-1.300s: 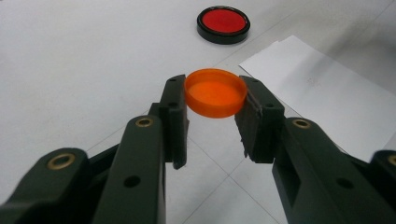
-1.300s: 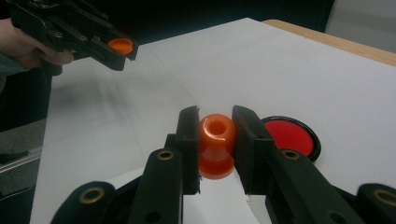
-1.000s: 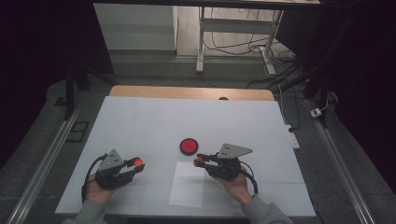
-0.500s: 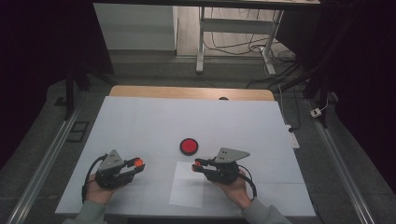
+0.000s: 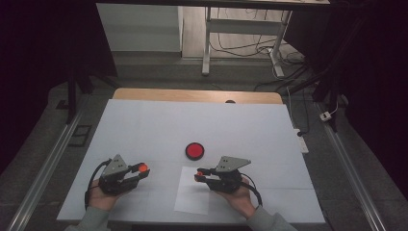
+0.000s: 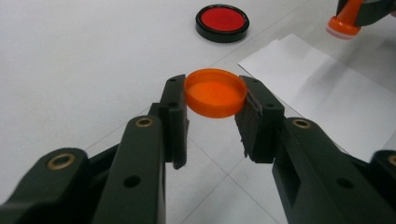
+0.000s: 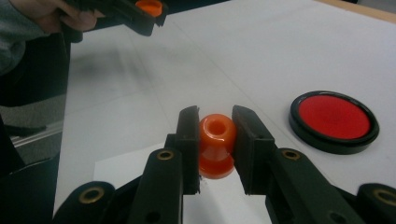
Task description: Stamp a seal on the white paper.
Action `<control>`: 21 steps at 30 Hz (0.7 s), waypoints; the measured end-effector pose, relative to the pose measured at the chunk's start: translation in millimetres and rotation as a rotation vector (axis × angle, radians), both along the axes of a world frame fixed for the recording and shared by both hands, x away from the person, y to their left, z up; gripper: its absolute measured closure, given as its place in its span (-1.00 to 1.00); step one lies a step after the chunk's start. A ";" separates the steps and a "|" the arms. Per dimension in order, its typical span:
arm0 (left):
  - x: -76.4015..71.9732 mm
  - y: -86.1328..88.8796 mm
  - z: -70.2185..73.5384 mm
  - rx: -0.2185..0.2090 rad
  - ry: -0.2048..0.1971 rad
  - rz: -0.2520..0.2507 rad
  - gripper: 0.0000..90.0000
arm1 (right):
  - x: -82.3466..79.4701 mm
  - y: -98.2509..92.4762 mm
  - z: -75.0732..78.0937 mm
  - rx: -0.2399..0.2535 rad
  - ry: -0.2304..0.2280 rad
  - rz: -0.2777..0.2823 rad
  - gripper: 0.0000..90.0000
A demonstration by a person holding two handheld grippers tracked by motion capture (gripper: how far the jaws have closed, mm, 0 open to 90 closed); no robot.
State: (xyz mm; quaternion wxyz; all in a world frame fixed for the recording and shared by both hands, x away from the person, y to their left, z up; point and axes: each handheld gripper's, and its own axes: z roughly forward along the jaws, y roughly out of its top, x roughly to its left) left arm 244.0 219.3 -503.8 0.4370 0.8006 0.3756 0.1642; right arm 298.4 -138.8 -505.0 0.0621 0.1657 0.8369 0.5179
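Orange stamp (image 7: pixel 215 144) between right gripper (image 7: pixel 215 150) jaws

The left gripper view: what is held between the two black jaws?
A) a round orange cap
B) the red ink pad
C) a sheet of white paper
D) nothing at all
A: the jaws of the left gripper clamp a round orange cap at its sides, above the white table.

The high view is showing a dim room falling to near black at both sides, with the white table (image 5: pixel 202 125) catching even overhead light. The gripper views are running brighter. The jaws are lying soft in the near foreground. A grey shadow is spreading at the table's left edge in the right gripper view.
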 end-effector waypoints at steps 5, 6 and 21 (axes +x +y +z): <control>0.0 -0.2 0.0 0.000 0.002 -0.001 0.44 | -1.3 4.8 -4.8 -0.029 0.004 0.017 0.61; 0.0 -0.3 -0.1 0.001 0.001 -0.001 0.44 | -1.5 5.6 -5.7 -0.035 0.005 0.019 0.60; 0.1 -0.6 -0.5 0.002 0.005 -0.003 0.44 | -3.9 15.9 -16.8 -0.099 0.010 0.039 0.60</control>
